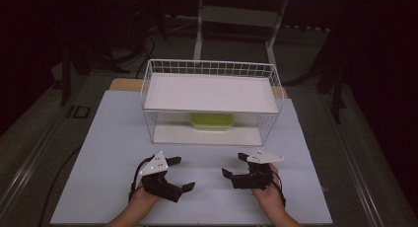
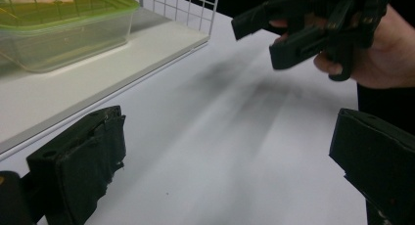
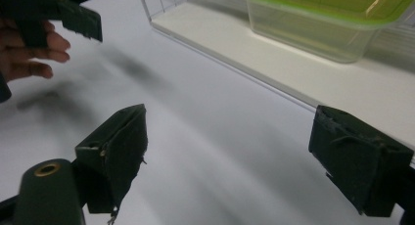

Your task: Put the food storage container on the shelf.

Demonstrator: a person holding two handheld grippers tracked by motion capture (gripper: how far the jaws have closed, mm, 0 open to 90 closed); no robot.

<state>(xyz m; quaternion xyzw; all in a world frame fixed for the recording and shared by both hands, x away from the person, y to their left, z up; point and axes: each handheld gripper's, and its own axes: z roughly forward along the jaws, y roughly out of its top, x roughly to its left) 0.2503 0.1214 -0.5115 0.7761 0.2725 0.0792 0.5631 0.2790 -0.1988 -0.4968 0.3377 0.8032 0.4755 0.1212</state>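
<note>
A clear plastic container with a green lid [image 1: 212,121] sits on the lower white shelf of a white wire rack [image 1: 150,74] at the middle of the table. My left gripper [image 1: 183,173] rests near the front edge, left of centre, open and holding nothing. My right gripper [image 1: 232,164] is to its right, also open and holding nothing, and the two point toward each other. In the left gripper view the container [image 2: 58,29] lies at the upper left beyond my open jaws. In the right gripper view the container [image 3: 323,19] is at the upper right.
A flat white board [image 1: 212,91] covers the top of the rack, above the container. The white tabletop [image 1: 113,138] spreads in front of the rack and around both hands. Dark floor and a stand's legs [image 1: 199,29] lie beyond the table.
</note>
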